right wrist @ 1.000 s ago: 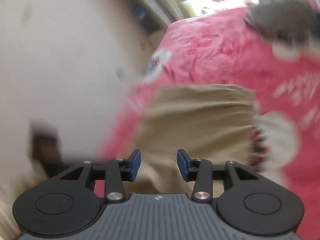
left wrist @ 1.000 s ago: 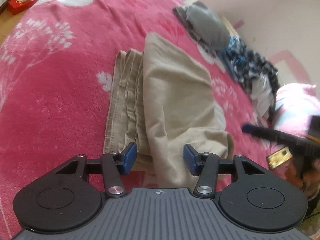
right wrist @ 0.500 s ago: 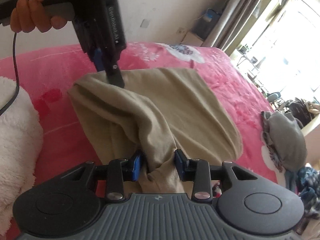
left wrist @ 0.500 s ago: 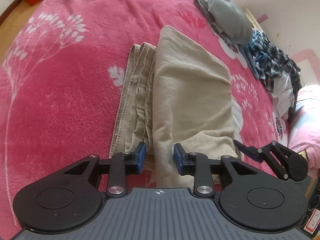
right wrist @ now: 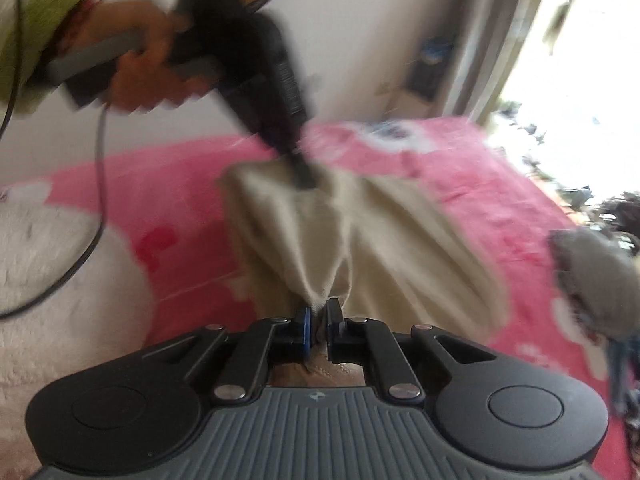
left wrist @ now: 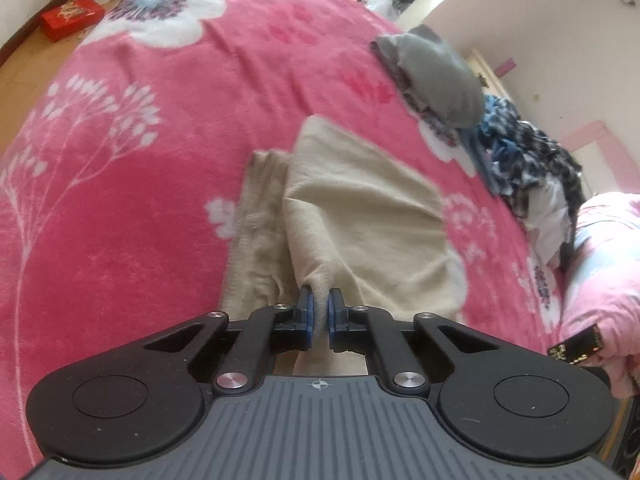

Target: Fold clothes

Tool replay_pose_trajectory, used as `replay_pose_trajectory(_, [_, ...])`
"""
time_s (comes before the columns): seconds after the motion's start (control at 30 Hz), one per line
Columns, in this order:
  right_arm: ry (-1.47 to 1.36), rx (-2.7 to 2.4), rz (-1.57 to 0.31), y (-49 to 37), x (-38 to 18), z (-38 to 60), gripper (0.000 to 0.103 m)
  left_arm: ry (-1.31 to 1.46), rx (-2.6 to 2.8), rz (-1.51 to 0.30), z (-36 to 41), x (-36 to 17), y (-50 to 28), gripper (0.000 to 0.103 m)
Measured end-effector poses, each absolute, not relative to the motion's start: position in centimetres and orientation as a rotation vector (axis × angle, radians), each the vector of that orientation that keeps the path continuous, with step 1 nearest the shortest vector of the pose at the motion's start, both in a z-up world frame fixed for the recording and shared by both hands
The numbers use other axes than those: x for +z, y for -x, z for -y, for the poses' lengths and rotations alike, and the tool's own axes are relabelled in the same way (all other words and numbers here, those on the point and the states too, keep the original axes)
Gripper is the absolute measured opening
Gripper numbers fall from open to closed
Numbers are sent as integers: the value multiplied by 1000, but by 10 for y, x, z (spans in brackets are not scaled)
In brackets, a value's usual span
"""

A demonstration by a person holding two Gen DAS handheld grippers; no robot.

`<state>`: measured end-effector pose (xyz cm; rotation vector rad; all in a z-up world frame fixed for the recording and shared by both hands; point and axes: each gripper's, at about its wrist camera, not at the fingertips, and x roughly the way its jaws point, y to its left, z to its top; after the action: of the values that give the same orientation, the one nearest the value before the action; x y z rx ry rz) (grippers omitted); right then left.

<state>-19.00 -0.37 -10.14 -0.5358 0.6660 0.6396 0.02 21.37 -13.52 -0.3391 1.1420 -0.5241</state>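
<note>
Beige trousers on the pink blanket, soft and limp, likely light and saggy; left gripper and right gripper just closed, each pinching a near-edge corner, sensible hold points

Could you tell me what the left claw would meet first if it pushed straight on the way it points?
The beige garment itself: the left claw is already shut on it, and the cloth probably fills the line ahead.

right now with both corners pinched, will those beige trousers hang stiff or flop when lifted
Probably flop: the beige trousers already drape in soft creases between the left gripper and the right gripper. They look light, bunching thinly between the fingers. The fuzzy pink blanket may drag on them slightly.
</note>
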Motion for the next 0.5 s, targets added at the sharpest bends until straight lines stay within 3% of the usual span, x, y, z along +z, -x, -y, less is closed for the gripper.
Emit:
replay_pose_trajectory(0.13, [488, 669, -739, 179, -132, -11, 18, 328, -512, -1137, -223, -157, 2, 5])
replay_pose_trajectory(0.2, [397, 678, -764, 174, -133, -9, 36, 347, -520, -1105, -226, -154, 3, 5])
replay_pose_trajectory(0.4, [397, 672, -734, 184, -128, -4, 36, 299, -547, -1067, -224, -150, 6, 6])
replay_pose_trajectory(0.5, [317, 671, -760, 177, -130, 1, 36, 234, -539, -1068, -220, -161, 8, 11])
